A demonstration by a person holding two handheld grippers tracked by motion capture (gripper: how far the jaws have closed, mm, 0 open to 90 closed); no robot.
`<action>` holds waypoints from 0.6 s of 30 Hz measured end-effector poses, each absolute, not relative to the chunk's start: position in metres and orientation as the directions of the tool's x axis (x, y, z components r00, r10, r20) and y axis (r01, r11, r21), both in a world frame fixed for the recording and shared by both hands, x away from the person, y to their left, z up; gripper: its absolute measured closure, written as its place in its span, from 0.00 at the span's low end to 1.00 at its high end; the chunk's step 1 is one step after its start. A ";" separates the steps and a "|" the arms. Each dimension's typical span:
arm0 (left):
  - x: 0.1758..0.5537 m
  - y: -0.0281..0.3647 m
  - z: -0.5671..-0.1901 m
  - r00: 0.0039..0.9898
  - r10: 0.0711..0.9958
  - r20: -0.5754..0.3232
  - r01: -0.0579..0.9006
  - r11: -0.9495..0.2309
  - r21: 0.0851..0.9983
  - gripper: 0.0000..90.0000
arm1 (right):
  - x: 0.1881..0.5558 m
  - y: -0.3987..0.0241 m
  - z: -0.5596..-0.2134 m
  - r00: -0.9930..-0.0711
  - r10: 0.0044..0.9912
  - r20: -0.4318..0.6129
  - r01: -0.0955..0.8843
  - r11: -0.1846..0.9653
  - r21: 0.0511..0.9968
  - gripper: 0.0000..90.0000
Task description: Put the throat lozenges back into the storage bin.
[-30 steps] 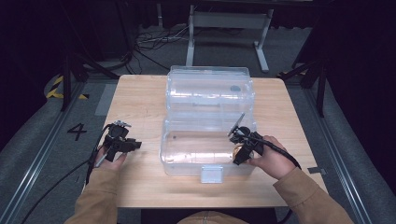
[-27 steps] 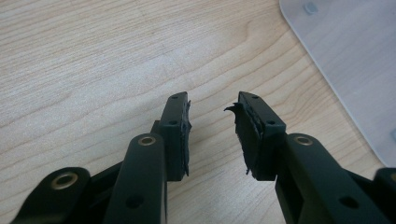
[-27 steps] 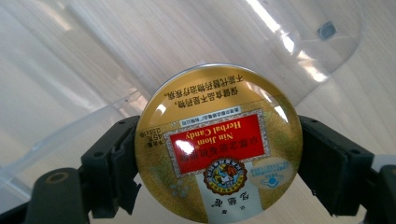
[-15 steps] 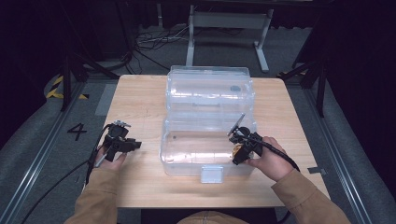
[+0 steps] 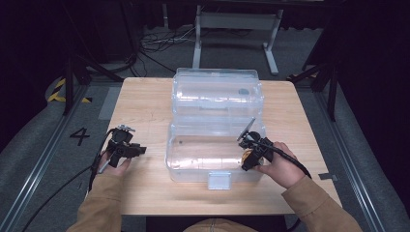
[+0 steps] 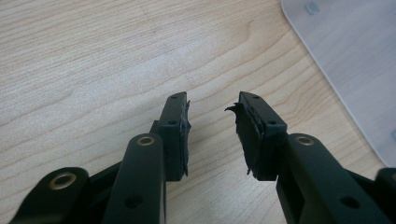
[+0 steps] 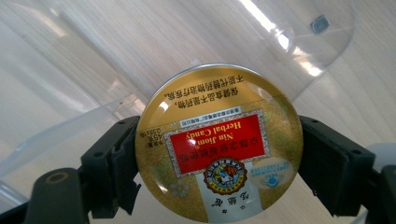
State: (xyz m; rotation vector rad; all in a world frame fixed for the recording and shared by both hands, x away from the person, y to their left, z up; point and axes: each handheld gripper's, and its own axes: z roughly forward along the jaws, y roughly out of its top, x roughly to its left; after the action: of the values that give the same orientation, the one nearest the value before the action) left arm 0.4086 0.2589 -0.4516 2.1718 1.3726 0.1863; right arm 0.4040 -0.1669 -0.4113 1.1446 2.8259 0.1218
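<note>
Two grippers working: right gripper point(image 7: 219, 163) pinches a round gold herbal candy tin point(image 7: 218, 144) over the clear plastic box point(image 5: 215, 121), probably placing it next; left gripper point(image 6: 212, 135), jaws spread, idles left of the box on the wooden desk point(image 5: 145, 101).

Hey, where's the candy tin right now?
The candy tin is clamped in the right gripper, over the right end of the open clear box in the high view.
</note>
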 end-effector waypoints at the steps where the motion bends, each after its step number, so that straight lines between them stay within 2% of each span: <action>1: 0.409 0.259 -0.452 0.467 0.867 -0.174 0.790 -0.320 0.523 0.71 | 0.404 -0.167 -0.411 -0.717 0.695 -0.053 0.688 0.718 0.106 0.22; 18: 0.408 0.259 -0.451 0.470 0.865 -0.174 0.789 -0.323 0.523 0.70 | 0.400 -0.166 -0.406 -0.725 0.683 -0.088 0.668 0.729 0.149 0.21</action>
State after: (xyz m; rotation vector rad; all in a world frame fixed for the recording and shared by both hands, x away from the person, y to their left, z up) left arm 0.4084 0.2590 -0.4510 2.1740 1.3682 0.1830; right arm 0.4000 -0.1662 -0.4063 1.0972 2.7924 0.1613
